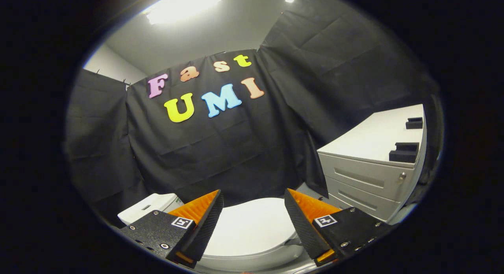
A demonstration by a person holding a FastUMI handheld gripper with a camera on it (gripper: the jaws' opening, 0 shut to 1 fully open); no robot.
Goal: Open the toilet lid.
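A white toilet sits low ahead of me, its smooth white lid [252, 226] lying flat and closed over the bowl. The white tank [147, 207] shows behind the left finger. My gripper [254, 199] hovers above the lid with its fingers wide apart and nothing between them; the lid fills the gap between the two fingers and runs below them. No finger touches the lid. The bowl's front rim shows just under the lid, partly hidden by both fingers.
A white drawer cabinet [366, 175] stands to the right of the toilet, with two small black blocks [403, 152] on its top. Black cloth walls close in behind and on both sides. A strip of grey floor shows between toilet and cabinet.
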